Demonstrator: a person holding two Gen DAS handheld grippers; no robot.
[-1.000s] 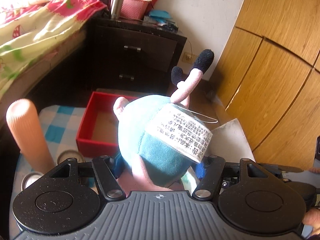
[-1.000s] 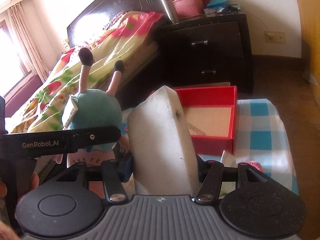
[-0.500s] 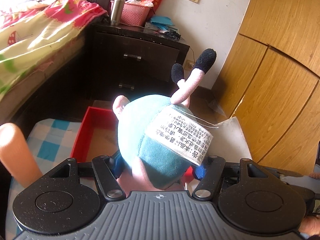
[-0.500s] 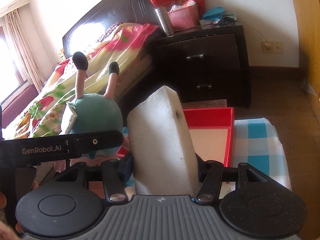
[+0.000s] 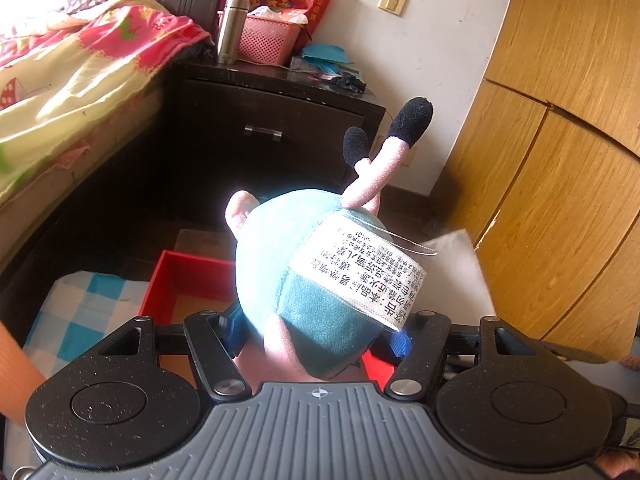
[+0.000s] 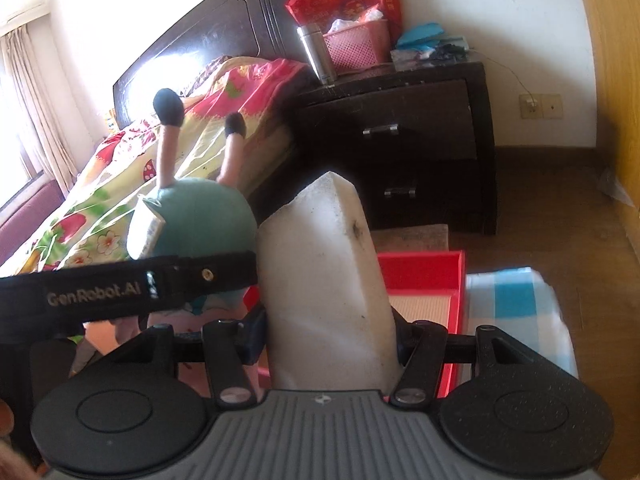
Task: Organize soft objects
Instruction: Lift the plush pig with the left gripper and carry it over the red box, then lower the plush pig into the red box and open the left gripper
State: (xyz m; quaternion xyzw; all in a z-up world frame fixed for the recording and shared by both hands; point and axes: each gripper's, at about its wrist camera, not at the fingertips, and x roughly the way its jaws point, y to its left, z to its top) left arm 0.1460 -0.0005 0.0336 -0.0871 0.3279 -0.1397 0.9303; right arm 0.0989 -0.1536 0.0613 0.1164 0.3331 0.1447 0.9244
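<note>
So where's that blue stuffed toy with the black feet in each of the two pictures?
Left wrist view: the blue plush toy fills the centre, upside down, clamped in the left gripper.
Right wrist view: it sits at left, behind the black GenRobot.AI bar, beside the white foam block.
Shared landmark: the red box.

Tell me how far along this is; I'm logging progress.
Nothing looks stowed yet: what shows of the red box is empty. In hand: the left claw grips the plush, the right claw the white foam. Both remain to be placed.
</note>
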